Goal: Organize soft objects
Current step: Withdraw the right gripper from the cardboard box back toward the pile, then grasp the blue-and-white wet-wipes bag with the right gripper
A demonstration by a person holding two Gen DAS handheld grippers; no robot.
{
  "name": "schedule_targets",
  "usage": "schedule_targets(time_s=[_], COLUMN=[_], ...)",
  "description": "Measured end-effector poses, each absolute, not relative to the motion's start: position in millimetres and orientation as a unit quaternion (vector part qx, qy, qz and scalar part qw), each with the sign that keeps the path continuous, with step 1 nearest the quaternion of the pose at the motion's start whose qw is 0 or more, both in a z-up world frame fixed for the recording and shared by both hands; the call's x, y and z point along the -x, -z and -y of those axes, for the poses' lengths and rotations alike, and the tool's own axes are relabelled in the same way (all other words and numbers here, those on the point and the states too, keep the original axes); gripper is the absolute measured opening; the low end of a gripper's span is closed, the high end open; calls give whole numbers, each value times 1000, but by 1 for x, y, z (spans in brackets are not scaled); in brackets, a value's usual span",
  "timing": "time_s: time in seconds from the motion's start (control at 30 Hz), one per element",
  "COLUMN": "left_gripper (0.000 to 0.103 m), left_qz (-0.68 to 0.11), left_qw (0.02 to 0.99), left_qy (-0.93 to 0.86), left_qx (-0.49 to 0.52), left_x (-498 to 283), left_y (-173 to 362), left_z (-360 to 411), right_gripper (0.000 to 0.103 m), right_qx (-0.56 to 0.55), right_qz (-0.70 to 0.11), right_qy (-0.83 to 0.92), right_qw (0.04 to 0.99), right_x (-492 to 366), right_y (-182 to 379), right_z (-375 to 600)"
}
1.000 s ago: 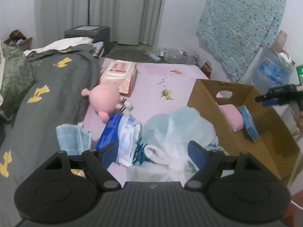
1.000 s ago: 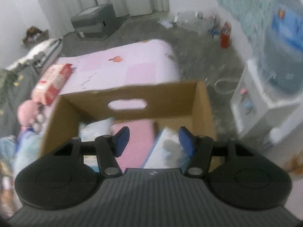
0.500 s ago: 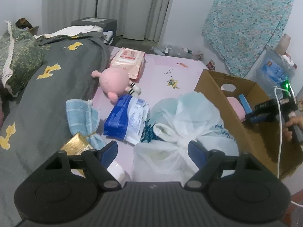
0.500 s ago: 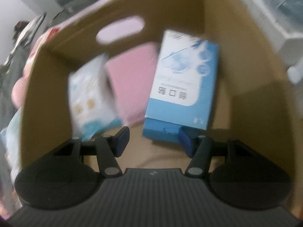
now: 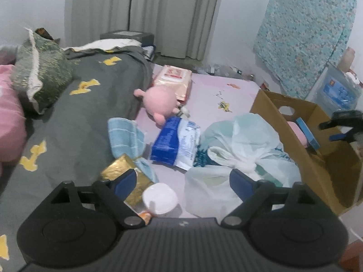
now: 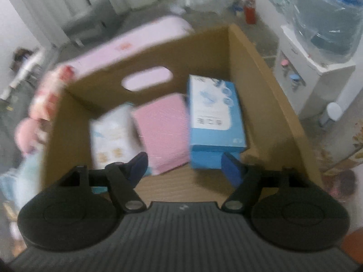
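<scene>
A cardboard box stands at the bed's right edge; in the right wrist view the cardboard box holds a white packet, a pink pack and a blue carton. On the pink sheet lie a pink plush toy, a peach wipes pack, a blue-white packet, a light blue towel, a gold pack and a tied white plastic bag. My left gripper is open and empty above the near items. My right gripper is open and empty over the box, also showing in the left wrist view.
A grey blanket with yellow shapes and a green pillow cover the bed's left side. A white round lid lies close below my left gripper. A water dispenser stands right of the box. Curtains and a grey case sit behind.
My left gripper has drawn back and up, bringing the gold pack and white lid into view. My right gripper dipped into the box, then lifted back; it stays open.
</scene>
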State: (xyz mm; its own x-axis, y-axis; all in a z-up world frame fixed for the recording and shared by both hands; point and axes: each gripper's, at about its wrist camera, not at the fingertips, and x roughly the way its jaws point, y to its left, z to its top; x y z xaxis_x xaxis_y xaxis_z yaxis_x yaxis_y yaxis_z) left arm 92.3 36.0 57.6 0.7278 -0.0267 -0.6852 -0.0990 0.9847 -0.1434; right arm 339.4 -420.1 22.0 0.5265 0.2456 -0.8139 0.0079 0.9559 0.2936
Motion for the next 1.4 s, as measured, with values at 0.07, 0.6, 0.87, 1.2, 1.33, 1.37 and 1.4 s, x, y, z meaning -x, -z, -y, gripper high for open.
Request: schedule_targets(time_s=[0.07, 0.6, 0.87, 1.2, 1.33, 1.37, 1.4], left_gripper=[94, 97, 96, 89, 90, 90, 90], left_qz=[-365, -348, -335, -322, -376, -386, -396], left_qw=[927, 934, 937, 946, 924, 920, 916], left_qy=[-24, -77, -98, -12, 31, 31, 34], left_qx=[83, 41, 9, -28, -54, -58, -63], left_x=[-88, -60, -65, -150, -198, -207, -216], left_y=[-60, -53, -37, -29, -13, -8, -3], left_z=[-38, -29, -27, -25, -20, -19, -18], right_gripper=[79, 85, 85, 85, 85, 85, 85], right_qx=[-162, -306, -282, -295, -270, -269, -268], right_qz=[-465, -425, -475, -541, -573, -585, -597], right_qy=[-99, -363, -397, -390, -349, -336, -323], right_qw=[865, 771, 733, 685, 691, 688, 684], right_x=[-324, -250, -260, -310, -346, -352, -360], right_y=[-38, -65, -51, -20, -8, -3, 3], right_z=[419, 290, 214, 143, 113, 109, 104])
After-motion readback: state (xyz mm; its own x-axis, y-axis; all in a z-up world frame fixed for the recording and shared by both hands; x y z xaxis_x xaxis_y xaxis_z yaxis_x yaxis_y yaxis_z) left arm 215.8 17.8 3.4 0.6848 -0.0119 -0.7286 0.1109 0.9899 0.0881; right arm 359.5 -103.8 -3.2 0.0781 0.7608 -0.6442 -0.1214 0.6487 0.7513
